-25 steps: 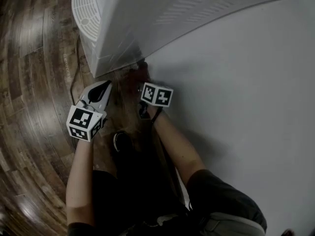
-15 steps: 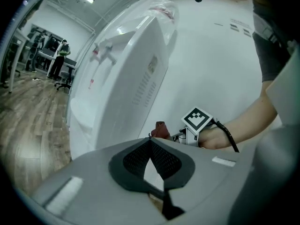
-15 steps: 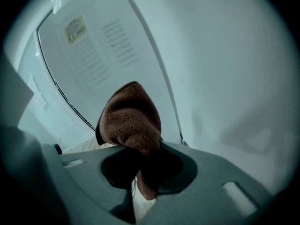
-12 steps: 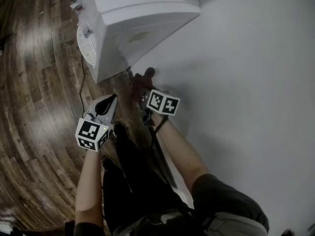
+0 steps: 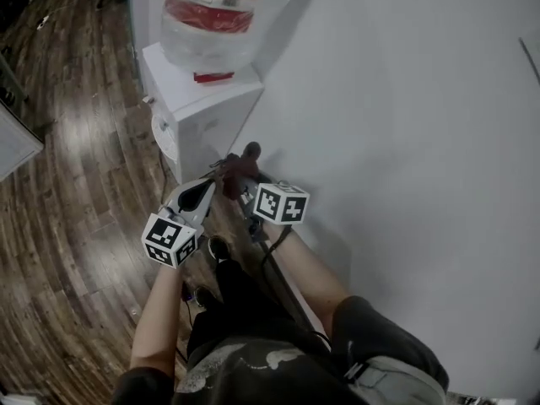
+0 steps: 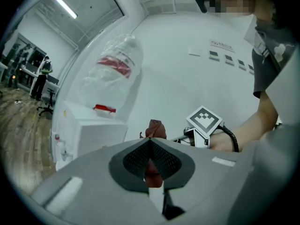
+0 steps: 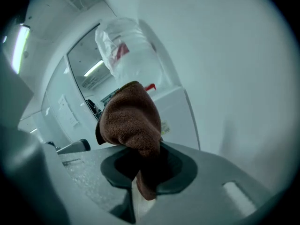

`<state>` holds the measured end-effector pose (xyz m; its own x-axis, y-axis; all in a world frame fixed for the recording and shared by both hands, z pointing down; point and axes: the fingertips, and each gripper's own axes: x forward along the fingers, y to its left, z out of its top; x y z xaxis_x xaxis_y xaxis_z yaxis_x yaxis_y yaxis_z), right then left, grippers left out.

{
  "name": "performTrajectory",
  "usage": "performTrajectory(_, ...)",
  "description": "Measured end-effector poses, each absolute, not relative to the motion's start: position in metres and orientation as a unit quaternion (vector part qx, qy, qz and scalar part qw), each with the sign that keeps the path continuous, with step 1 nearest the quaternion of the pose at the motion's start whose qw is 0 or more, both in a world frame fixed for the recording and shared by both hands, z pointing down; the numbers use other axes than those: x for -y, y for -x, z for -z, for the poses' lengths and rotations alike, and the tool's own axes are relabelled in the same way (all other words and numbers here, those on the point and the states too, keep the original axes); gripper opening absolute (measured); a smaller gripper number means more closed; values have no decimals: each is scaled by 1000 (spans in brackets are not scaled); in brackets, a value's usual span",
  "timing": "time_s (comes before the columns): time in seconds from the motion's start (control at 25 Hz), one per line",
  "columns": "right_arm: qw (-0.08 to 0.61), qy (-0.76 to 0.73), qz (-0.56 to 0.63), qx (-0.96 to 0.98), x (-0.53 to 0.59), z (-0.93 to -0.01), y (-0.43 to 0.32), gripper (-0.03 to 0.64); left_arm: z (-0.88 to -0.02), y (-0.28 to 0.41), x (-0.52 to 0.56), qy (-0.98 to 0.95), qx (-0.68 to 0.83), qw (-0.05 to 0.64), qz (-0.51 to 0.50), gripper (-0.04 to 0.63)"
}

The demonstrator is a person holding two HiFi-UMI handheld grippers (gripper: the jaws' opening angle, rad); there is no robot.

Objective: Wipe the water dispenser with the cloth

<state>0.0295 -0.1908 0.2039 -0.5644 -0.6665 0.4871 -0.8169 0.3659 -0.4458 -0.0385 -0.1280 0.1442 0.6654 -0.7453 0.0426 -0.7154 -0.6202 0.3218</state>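
Brown nubbly cloth [image 7: 131, 121] in right claw [image 7: 143, 170]

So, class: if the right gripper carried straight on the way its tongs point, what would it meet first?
Most likely the white box-shaped water dispenser cabinet, which stands just beyond the brown terry cloth clamped in the right gripper. How much gap lies between them is hard to judge from these views.

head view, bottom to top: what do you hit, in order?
Person's torso → left gripper and right gripper abreast, both shut on the cloth → water dispenser → water bottle on top of it.
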Motion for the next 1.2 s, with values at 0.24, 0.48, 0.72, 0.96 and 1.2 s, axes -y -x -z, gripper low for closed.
performTrajectory(0.24, 98, -423, -317, 843, 114, -147, -27, 61, -86, 34, 82, -907, 393, 139, 60, 17)
performTrajectory(0.48, 67, -442, -326, 833, 78, -131, -51, 61, -62, 27, 40, -908, 392, 129, 69, 17)
performTrajectory(0.72, 75, -448, -299, 839, 37, -118, -80, 61, -57, 14, -1, -909, 389, 126, 80, 17)
performTrajectory(0.96, 91, -421, -252, 867, -2, -101, -97, 61, -42, -6, -42, -911, 393, 97, 82, 17)
performTrajectory(1.2, 75, -374, -244, 891, -41, -87, -127, 61, -55, -39, -91, -899, 422, 102, 67, 17)
